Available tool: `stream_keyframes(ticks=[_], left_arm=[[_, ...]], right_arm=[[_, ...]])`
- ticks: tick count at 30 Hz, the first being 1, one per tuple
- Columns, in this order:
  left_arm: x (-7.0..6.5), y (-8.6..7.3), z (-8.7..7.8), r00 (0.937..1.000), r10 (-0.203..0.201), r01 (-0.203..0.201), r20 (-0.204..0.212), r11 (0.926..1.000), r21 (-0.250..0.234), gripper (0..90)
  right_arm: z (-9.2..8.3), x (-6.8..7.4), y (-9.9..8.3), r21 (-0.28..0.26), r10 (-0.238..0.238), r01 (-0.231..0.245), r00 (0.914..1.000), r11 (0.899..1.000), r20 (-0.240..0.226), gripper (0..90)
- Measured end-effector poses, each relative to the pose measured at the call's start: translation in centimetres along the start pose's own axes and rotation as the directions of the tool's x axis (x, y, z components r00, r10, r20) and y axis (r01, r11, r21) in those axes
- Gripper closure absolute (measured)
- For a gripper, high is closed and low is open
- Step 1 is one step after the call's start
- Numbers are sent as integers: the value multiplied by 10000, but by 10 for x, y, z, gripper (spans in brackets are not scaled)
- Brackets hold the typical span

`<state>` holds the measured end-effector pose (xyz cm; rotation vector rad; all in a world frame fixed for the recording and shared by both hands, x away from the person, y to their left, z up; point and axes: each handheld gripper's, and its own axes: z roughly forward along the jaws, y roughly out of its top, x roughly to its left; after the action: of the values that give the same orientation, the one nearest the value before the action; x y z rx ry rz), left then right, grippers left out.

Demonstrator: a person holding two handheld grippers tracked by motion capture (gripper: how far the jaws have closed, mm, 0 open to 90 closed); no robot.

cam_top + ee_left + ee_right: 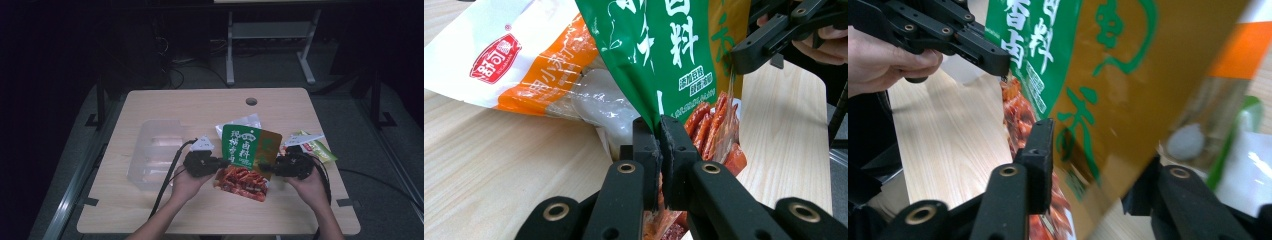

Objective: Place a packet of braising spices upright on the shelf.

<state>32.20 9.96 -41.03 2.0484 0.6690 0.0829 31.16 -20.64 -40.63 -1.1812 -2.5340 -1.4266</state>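
Observation:
A snack bag (245, 150), green and gold on top with red food pictured at the bottom, hangs tilted above the wooden table (200, 107) between both grippers. My left gripper (222, 162) is shut on the bag's left edge; in the left gripper view its jaws (659, 125) pinch the green film (674, 50). My right gripper (267, 167) is at the bag's right edge. In the right gripper view its jaws (1095, 160) stand apart with the gold side of the bag (1108, 75) slanting between them. The left gripper (1003, 65) shows on the far edge there.
A white and orange packet (240, 122) (524, 70) lies on the table under and behind the bag. A green and white packet (315, 145) lies at the right. A clear plastic tray (155, 150) stands at the left. The table has a cable hole (251, 101) near its far edge.

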Motion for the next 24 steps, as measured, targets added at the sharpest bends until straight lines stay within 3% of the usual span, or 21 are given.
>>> stream_keyframes(ticks=[3, 4, 10, 18, 22, 24], left_arm=[[-1, 0, -1, 10000, 49, -48, -42, 10000, 76, 866], [-1, 0, -1, 10000, 66, -66, -64, 9999, 107, 865], [-2, -2, -3, 9999, 30, -28, -153, 9999, 111, 854], [-7, -4, -7, 9986, 341, -330, -412, 9991, 268, 768], [-9, -6, -11, 9994, 293, -291, -155, 9994, 181, 622], [-11, -6, -13, 9992, 328, -324, -215, 9993, 187, 565]], right_arm=[[4, 2, 1, -4, -19, 19, 10000, 10000, -14, 671], [7, 4, 2, -27, -27, 27, 10000, 10000, 15, 737], [5, 4, 2, -155, -75, 67, 9987, 9999, -508, 886], [3, 7, 4, -125, -300, 294, 9981, 9995, -535, 890], [-1, 10, 5, -207, -476, 468, 9980, 9987, -418, 890], [-2, 11, 5, -208, -554, 545, 9975, 9983, -448, 890]])
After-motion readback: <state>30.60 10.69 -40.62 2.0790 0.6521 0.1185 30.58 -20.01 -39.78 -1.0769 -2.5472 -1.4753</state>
